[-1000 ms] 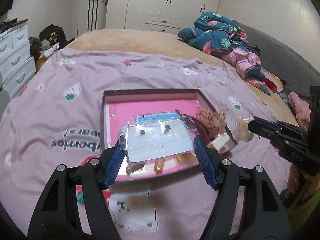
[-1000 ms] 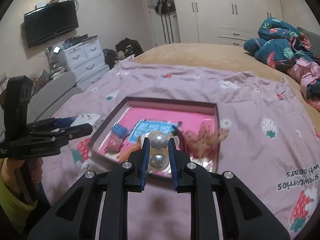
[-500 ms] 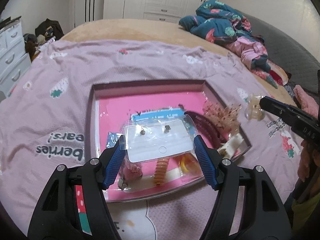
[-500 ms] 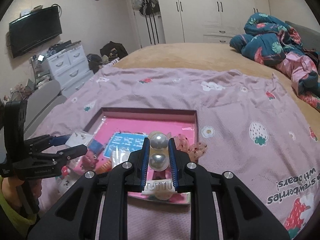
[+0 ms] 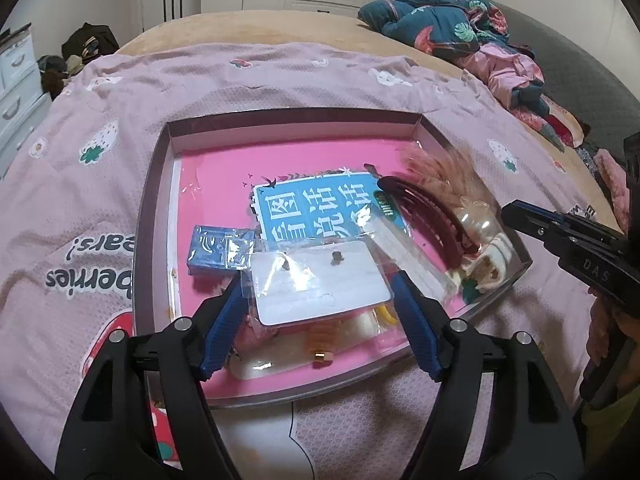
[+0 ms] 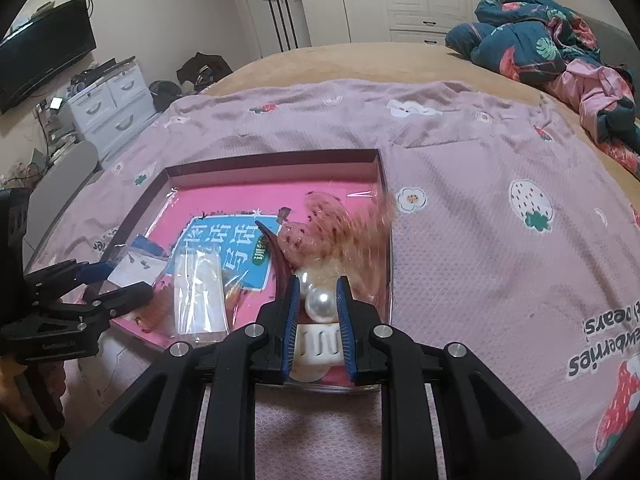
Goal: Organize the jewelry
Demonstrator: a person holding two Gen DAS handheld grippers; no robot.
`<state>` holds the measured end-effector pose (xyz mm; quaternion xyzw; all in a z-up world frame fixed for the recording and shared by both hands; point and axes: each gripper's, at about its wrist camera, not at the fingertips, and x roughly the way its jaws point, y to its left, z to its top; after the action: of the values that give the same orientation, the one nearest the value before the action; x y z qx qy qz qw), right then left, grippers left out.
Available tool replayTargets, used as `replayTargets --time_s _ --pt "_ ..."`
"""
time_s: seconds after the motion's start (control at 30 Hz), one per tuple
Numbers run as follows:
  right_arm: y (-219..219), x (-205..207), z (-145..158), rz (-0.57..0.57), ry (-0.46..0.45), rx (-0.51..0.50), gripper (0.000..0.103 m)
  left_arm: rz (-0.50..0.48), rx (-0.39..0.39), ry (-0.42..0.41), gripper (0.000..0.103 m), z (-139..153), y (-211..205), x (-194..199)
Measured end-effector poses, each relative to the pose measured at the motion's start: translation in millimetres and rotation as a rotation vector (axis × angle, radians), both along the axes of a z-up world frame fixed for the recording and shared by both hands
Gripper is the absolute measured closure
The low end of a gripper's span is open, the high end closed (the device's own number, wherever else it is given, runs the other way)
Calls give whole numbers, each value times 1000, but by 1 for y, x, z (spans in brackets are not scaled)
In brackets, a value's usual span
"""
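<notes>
Across the bed [image 6: 460, 64] lies a pink strawberry-print blanket [image 5: 280, 76], and on it sits a shallow box [image 5: 160, 184] with dark walls and a bright pink floor. Inside the box lie a blue printed card [image 5: 320, 208], a small blue packet [image 5: 218, 250] to its left, a dark red curved hair clip [image 5: 432, 216] to its right, and a fuzzy pink hair ornament [image 6: 332, 232] near the right wall.

Over the near part of the box, the left claw [image 5: 320, 292] has its blue-padded fingers [image 5: 224, 328] spread wide, each pressing an edge of a clear plastic sleeve holding a white earring card [image 5: 320, 284] with two small studs; the card hangs above the items on the box floor.

Near the box's right front corner, the right claw [image 6: 318, 304] is drawn in to a narrow gap with a pearl hair clip [image 6: 320, 300] between its pads; whether the pads press the pearls I cannot tell. A white toothed comb [image 6: 318, 342] shows just below the pearls, low against the box floor.
</notes>
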<state>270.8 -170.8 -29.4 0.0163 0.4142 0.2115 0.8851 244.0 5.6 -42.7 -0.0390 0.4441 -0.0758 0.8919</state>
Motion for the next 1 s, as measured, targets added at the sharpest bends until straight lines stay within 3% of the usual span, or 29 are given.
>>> replayTargets --time_s 0.53,0.73,0.8,0.9,1.0 --pt "4 -31 20 65 -30 -1 84 22 -21 -38 30 20 6 -9" --pt "3 -48 35 75 -61 -3 78 37 -33 -74 23 39 10 -21" --pt "3 -53 41 80 -72 2 72 42 -32 -88 22 47 11 -27" --pt "1 -65 51 77 -98 2 53 58 -29 -111 11 57 12 -38" --pt "-1 -78 61 69 -131 4 40 74 -29 -134 10 66 13 -51"
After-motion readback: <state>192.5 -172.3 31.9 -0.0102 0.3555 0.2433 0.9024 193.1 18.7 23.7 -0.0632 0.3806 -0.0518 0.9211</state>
